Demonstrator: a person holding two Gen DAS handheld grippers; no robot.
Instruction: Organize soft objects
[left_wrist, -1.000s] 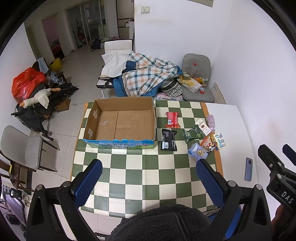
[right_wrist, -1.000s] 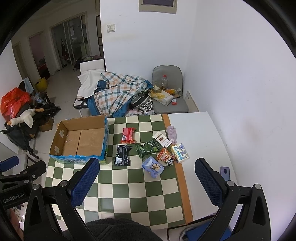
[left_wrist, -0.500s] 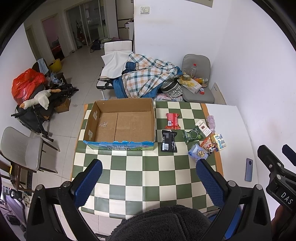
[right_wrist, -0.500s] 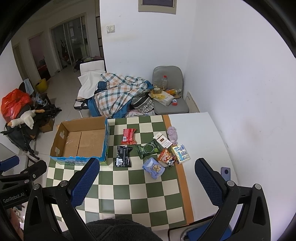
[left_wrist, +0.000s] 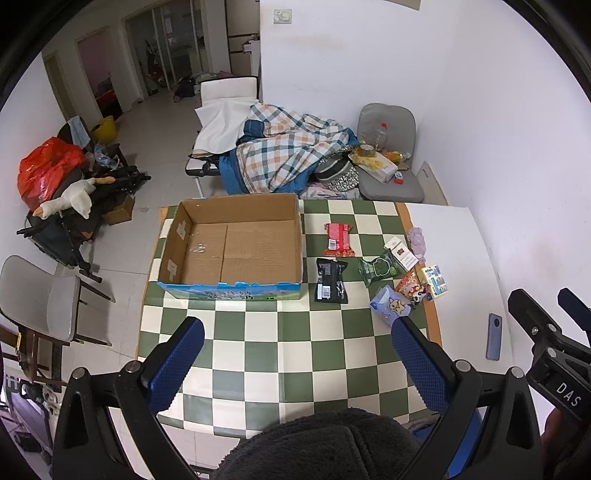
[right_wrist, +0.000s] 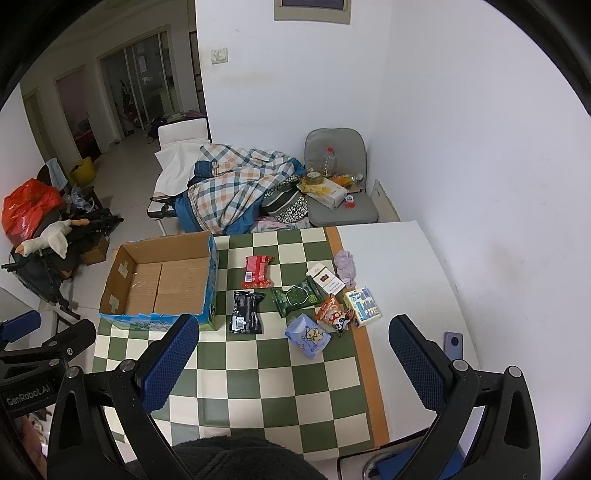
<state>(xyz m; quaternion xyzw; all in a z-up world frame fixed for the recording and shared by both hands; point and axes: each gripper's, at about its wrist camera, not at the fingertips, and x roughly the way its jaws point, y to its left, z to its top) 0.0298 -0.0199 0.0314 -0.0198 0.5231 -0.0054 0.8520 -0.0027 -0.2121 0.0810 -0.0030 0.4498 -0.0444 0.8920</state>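
An open, empty cardboard box (left_wrist: 236, 243) (right_wrist: 162, 284) stands on the left of the checkered table. To its right lie several soft packets: a red pack (left_wrist: 338, 240) (right_wrist: 257, 272), a black pack (left_wrist: 330, 280) (right_wrist: 245, 312), a green pack (left_wrist: 380, 267) (right_wrist: 297, 297), a blue tissue pack (left_wrist: 389, 305) (right_wrist: 308, 335), a cartoon snack bag (right_wrist: 334, 315) and a pink cloth (right_wrist: 346, 266). My left gripper (left_wrist: 295, 365) and right gripper (right_wrist: 293, 365) are both open and empty, held high above the table's near edge.
A white-and-red box (right_wrist: 325, 280) and a blue-and-white carton (right_wrist: 362, 306) lie among the packets. A phone (right_wrist: 453, 343) lies on the white table part at right. Chairs, a plaid blanket (left_wrist: 288, 155) and clutter stand beyond the table.
Both views have drifted slightly nearer and lower over the table. Nothing on the table has moved, and both grippers stay open.
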